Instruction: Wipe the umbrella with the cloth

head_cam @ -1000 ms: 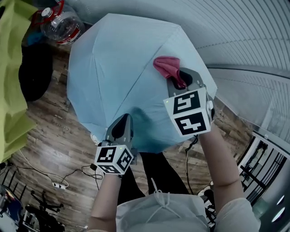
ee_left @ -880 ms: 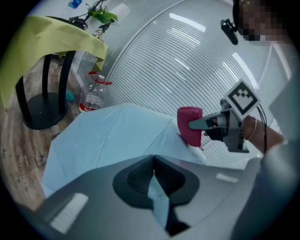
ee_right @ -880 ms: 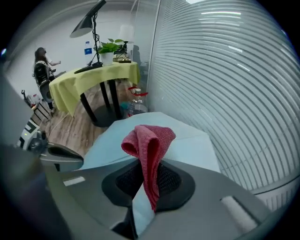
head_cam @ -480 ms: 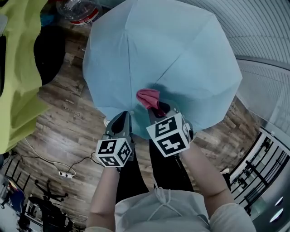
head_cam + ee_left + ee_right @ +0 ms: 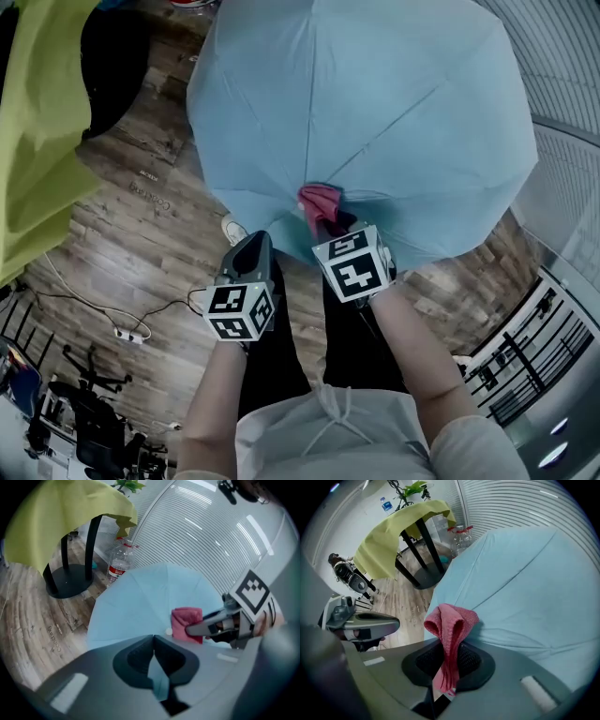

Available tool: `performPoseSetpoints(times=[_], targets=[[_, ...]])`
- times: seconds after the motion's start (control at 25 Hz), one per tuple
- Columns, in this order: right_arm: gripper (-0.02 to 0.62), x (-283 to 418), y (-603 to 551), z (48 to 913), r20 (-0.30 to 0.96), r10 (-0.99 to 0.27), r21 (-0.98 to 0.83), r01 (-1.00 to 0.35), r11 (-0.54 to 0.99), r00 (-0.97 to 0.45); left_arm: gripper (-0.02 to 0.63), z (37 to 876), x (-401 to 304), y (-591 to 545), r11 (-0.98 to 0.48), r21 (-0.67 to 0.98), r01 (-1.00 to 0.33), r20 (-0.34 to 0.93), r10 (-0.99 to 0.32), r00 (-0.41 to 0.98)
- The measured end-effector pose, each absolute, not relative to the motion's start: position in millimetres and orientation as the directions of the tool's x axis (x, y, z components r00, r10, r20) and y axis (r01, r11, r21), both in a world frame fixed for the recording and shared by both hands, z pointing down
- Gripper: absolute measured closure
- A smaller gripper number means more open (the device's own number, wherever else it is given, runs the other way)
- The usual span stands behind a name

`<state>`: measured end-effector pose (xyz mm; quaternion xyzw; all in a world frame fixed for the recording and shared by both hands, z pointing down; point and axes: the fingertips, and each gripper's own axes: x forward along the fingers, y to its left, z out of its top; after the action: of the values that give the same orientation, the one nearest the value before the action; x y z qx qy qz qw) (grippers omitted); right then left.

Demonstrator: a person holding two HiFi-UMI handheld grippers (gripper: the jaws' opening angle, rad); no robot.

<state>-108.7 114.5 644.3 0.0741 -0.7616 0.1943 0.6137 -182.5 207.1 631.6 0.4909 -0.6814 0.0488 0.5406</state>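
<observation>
The open light-blue umbrella (image 5: 366,112) is right in front of the person, canopy facing up. The pink cloth (image 5: 319,200) sits on its near edge, pinched tight in the right gripper (image 5: 330,223) for rubbing the fabric. The left gripper (image 5: 250,251), at that same edge, is clamped on a fold of canopy, probably to steady it.

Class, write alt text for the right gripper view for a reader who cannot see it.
The right gripper pinches a folded red cloth between its fingers, against an open pale blue umbrella. Behind, a table draped in yellow-green fabric stands on a wooden floor.
</observation>
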Motion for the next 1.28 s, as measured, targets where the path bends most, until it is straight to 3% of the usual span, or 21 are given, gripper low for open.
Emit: performPoseSetpoints(times=[0.6, 1.28], targets=[[0.538, -89, 58, 626, 0.939, 0.166, -0.268, -0.338, 0.902, -0.299, 0.598, 622, -137, 168, 0.477, 0.461, -0.748, 0.780, -0.619, 0.087], [0.537, -56, -30, 585, 0.939, 0.114, -0.218, -0.306, 0.927, -0.323, 0.598, 603, -103, 85, 0.438, 0.462, -0.771, 0.765, -0.637, 0.096]])
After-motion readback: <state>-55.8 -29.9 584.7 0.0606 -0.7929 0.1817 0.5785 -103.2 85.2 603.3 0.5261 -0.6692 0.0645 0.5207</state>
